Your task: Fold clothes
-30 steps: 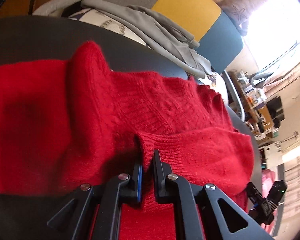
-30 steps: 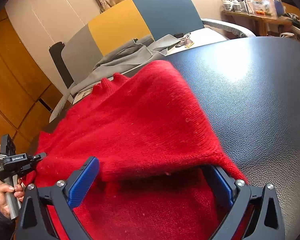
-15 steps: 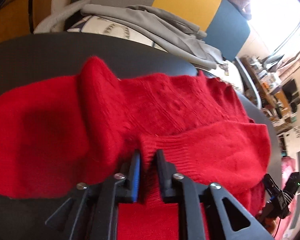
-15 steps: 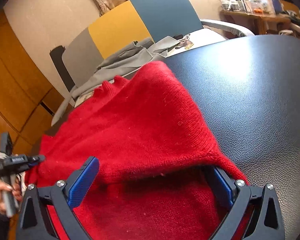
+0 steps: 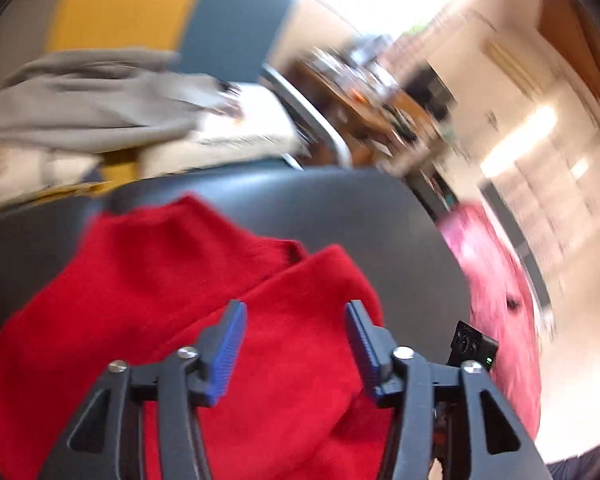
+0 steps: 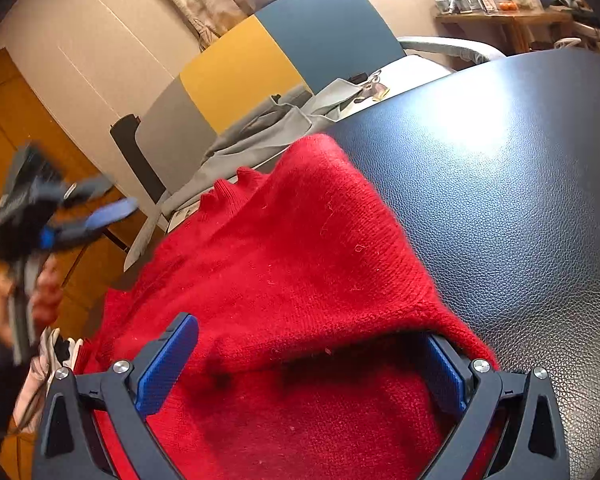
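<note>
Right wrist: red sweater [image 6: 300,280] lies lengthwise away from open claw [image 6: 304,360].

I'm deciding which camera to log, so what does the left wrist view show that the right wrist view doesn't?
Only the left wrist view shows a pink blurred object past the table's far edge. Only the right wrist view shows the left gripper from outside, lifted clear and open, plus a hand holding it. Both share the red sweater on the dark table and grey clothes behind.

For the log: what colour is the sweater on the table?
Solid red sweater, clearest in the right wrist view.
</note>
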Demonstrator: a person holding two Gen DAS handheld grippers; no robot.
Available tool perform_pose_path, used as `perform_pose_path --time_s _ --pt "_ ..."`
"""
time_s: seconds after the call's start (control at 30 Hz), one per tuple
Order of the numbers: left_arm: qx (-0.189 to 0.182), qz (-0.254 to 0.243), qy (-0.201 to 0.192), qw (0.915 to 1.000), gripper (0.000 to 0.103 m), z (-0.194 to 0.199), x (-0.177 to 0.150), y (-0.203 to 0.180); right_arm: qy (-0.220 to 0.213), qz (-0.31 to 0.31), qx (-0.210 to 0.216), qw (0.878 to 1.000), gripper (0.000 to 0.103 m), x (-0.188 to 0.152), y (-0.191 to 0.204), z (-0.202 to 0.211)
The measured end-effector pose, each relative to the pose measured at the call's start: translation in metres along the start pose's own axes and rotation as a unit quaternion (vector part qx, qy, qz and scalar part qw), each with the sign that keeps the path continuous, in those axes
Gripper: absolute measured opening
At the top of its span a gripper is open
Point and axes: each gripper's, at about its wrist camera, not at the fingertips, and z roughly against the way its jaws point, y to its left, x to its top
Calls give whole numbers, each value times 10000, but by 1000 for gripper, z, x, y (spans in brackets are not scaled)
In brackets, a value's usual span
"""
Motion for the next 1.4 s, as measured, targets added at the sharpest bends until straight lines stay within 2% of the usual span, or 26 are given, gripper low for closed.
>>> perform_pose_path --time_s 0.07,0.23,0.3,0.43,0.6,0.63,0.67,0.73,0.77,0.83,0.87,0.93,1.03,1.1,1.17,1.23,1.3,1.4 --pt "-134 -227 305 9992 57 -36 24 -8 -3 14 -12 10000 103 0 0 0" --pt "-418 -701 839 9931 64 -98 60 -17 -27 9 9 10000 103 0 -1 -1" --pt "-657 -794 1290 9863 64 -127 67 -20 -56 -21 57 10000 103 0 -2 0" --pt "-905 -989 1977 9711 64 -158 71 -17 -117 -52 112 9999 103 1 -3 0" --pt "-1342 -1194 2518 9510 62 -166 60 -20 -158 -68 134 9998 103 3 -3 0" --pt "-1444 -1260 2559 9475 60 -164 57 -23 -160 -65 129 9998 103 3 -3 0" --pt "-1559 -1325 2583 9442 53 -162 54 -27 -163 -62 124 9998 103 4 -3 0" --pt "-1786 -1526 2427 9412 30 -149 44 -39 -165 -54 109 9998 103 4 -2 0" --pt "-1828 -1722 2329 9395 14 -141 36 -45 -168 -53 107 9998 103 5 -2 0" --pt "-1798 -2051 2226 9360 12 -125 13 -48 -174 -60 113 9998 103 6 -2 0" --pt "-1693 -2035 2253 9377 12 -123 4 -43 -172 -55 104 9998 103 6 -2 -1" --pt "-1290 -1811 2338 9465 9 -122 -11 -22 -167 -41 86 9998 103 7 -1 -1" --pt "-1402 -1544 2252 9517 11 -113 -8 -12 -156 -24 62 9999 103 7 -1 -2" --pt "-1477 -1365 2193 9547 20 -107 -6 -5 -147 -5 29 9999 103 7 0 -3" --pt "-1557 -1174 2127 9574 24 -102 -3 2 -140 10 8 9999 103 7 0 -4" --pt "-1717 -829 1960 9619 28 -100 14 9 -140 11 8 9999 103 7 0 -3" --pt "-1872 -328 1615 9684 31 -98 39 20 -144 7 20 9999 103 6 0 -2" --pt "-2114 514 1468 9649 40 -107 63 45 -152 0 39 9999 103 5 -1 -1"
